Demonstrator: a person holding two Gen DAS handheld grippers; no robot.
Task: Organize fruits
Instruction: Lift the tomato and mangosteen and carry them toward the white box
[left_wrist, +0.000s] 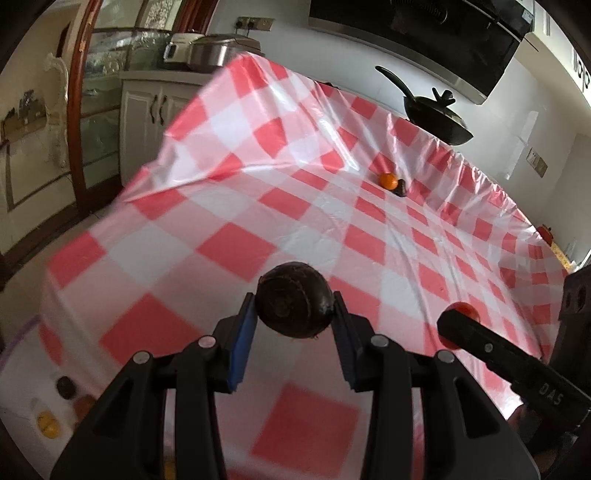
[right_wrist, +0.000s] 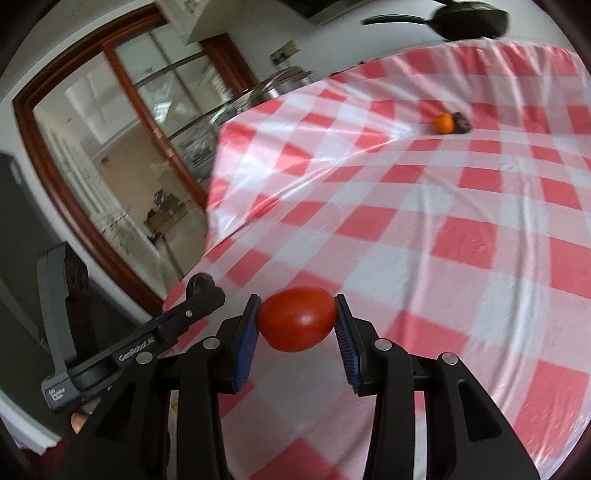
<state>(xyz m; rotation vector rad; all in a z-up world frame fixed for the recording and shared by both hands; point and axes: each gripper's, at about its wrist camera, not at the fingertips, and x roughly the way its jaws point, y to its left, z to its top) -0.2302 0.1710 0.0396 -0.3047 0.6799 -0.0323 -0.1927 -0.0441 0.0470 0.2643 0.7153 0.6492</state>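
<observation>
Carrying two fruits at once: the left gripper (left_wrist: 295, 314) is clamping a dark, round, rough-skinned fruit (left_wrist: 293, 304), possibly a passion fruit, between its blue pads (left_wrist: 242, 343), and the right gripper (right_wrist: 297, 321) is clamping a red tomato (right_wrist: 297, 319) the same way. Both loads are sitting at the lower centre of their own views, held clear above the red-and-white checked tablecloth (left_wrist: 229, 206).

In the left wrist view, the right gripper's tip and the tomato are showing at the lower right. At the lower left edge, blurred, something pale is holding a dark fruit (left_wrist: 65, 387) and a yellow one (left_wrist: 48, 424); I cannot tell whether it is a tray or a box.

Still lying on the cloth at the upper right: a small orange (left_wrist: 387, 181) touching a dark fruit (left_wrist: 402, 187). A black pan (left_wrist: 436, 118) is sitting beyond them.

Judgement: transport step, mid-task. The next move is calling for bringing both fruits over the container, lowering, then releasing. Two fruits are remaining afterwards.
</observation>
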